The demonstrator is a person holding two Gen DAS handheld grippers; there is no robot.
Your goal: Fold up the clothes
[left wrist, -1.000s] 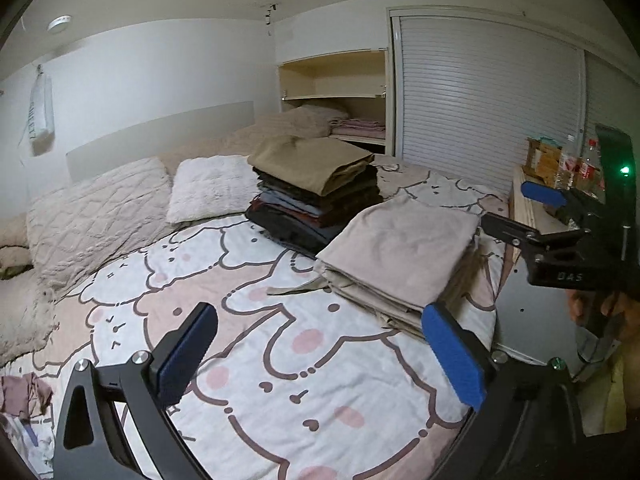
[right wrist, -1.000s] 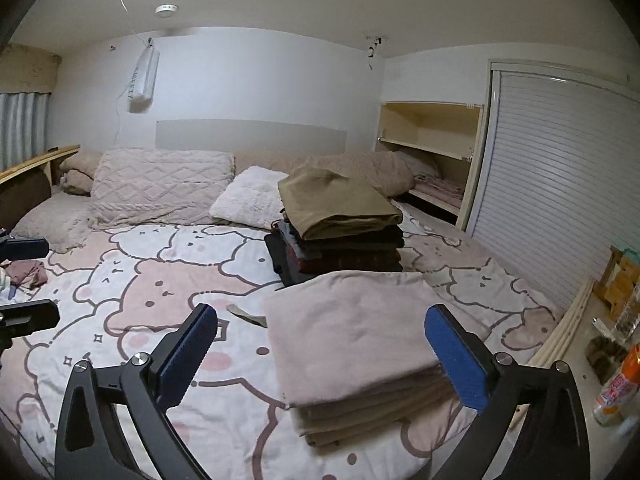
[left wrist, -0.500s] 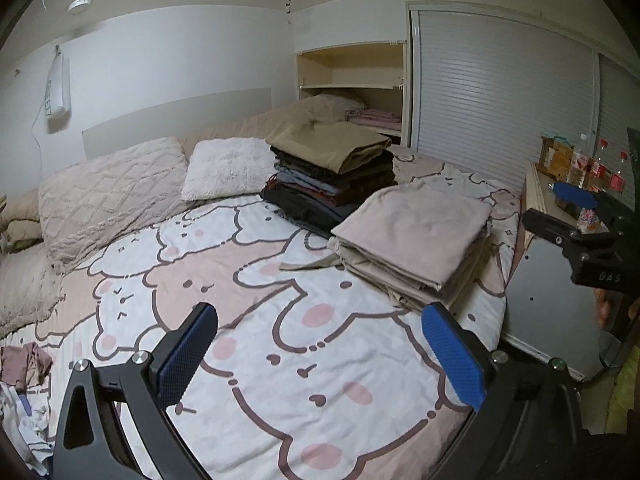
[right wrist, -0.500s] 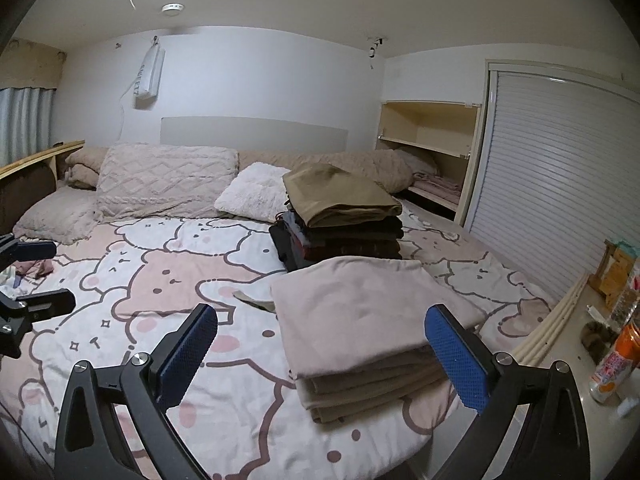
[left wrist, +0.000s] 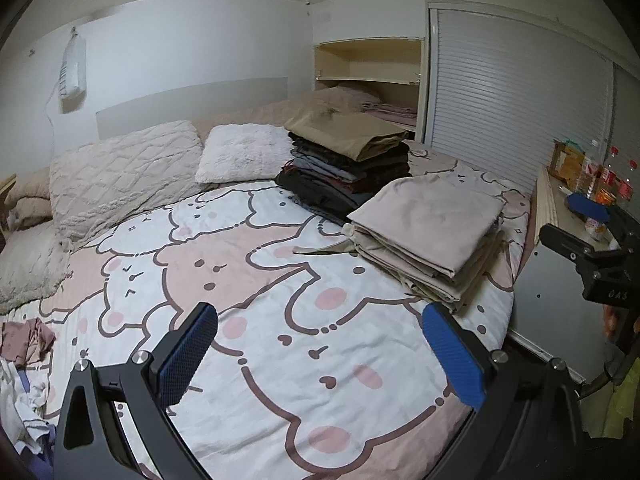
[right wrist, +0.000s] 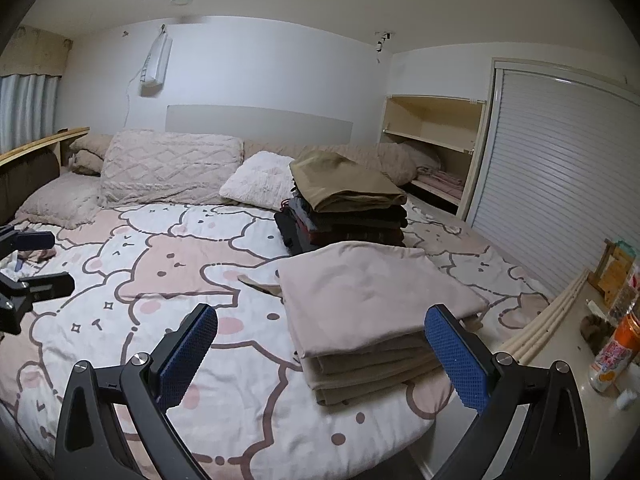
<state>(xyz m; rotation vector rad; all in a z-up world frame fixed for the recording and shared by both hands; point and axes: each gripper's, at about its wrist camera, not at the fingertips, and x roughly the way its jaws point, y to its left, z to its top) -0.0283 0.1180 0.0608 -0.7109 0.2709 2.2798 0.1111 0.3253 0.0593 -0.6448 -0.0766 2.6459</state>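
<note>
Two folded stacks [right wrist: 372, 312] [right wrist: 344, 204] on the bed [right wrist: 160, 264], pillows [right wrist: 172, 172] behind, unfolded clothes [left wrist: 24, 360] left.

The left tool [left wrist: 320, 354] hovers above the near part of the bed [left wrist: 260, 264], its two blue-padded fingers [left wrist: 188, 354] spread wide with nothing between them. The right tool [right wrist: 320, 356] hangs over the bed's near right corner, fingers [right wrist: 456, 360] equally wide apart and empty. Both point toward the headboard end. Part of a hand [left wrist: 612, 320] shows beneath the right tool, off the bed's right edge.
</note>
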